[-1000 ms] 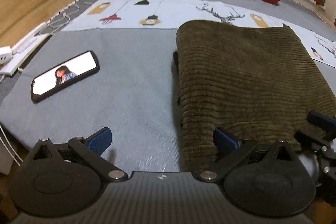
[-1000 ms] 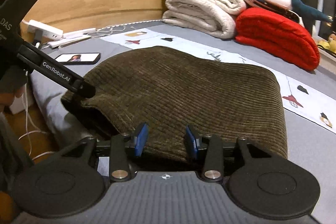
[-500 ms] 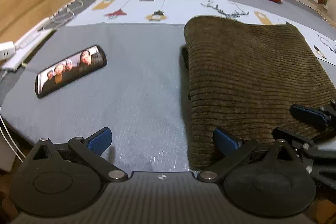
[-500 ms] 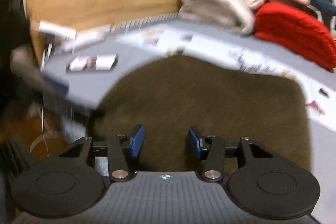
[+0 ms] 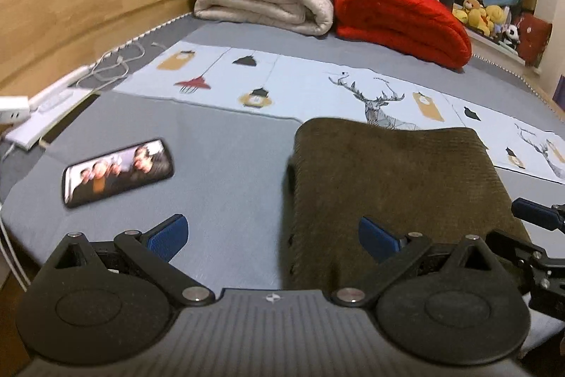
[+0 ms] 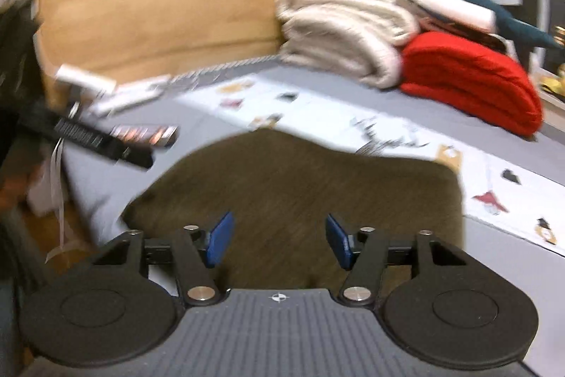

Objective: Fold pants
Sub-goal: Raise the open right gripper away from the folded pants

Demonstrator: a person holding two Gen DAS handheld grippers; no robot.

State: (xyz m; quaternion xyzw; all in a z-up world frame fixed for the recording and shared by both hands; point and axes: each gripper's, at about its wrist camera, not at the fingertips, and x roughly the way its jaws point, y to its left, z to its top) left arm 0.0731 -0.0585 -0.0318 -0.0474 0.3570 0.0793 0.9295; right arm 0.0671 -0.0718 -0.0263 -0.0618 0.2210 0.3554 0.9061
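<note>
Both grippers released: left gripper (image 5: 273, 235) wide, right gripper (image 6: 279, 242) opening, since pants (image 5: 399, 193) lie folded at lower right.

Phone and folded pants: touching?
Apart. The left wrist view shows the phone lying left of the folded pants, with a clear strip of grey bed cover between them.
</note>
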